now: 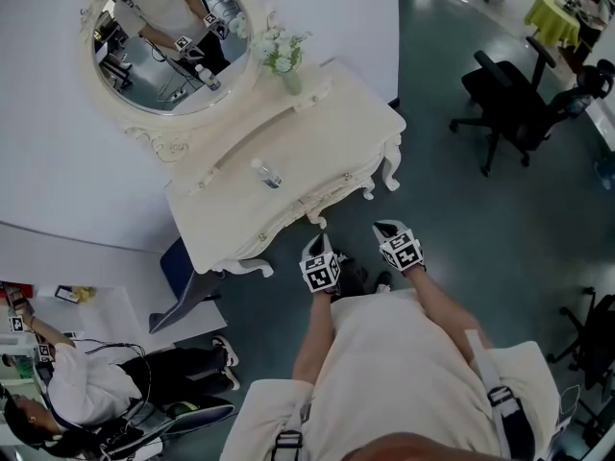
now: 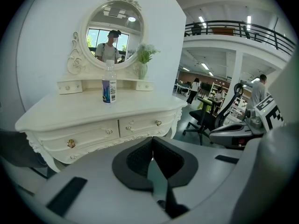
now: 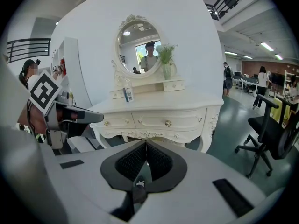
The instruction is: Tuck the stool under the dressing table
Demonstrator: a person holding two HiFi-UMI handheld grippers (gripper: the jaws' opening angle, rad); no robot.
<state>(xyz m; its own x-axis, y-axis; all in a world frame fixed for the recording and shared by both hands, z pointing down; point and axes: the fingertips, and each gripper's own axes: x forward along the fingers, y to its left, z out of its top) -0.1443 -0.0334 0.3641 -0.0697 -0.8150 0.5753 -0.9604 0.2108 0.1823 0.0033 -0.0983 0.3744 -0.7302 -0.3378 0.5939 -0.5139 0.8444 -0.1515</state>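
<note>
The cream dressing table [image 1: 317,133] stands against a white panel, with its drawer front facing me [image 2: 84,134] [image 3: 187,118]. I can make out no stool in any view; the space under the table is mostly hidden. My left gripper [image 1: 314,248] and right gripper [image 1: 388,229] hang side by side just short of the table's front edge, pointing toward it. In the left gripper view the left gripper [image 2: 152,147] is shut with nothing between its pads. The right gripper [image 3: 145,149] is likewise shut and empty.
A small clear bottle [image 1: 267,174] and a vase of flowers [image 1: 285,63] stand on the table below a round mirror [image 1: 168,36]. A black office chair [image 1: 509,104] is at the right. A person [image 1: 86,387] sits on the floor at lower left.
</note>
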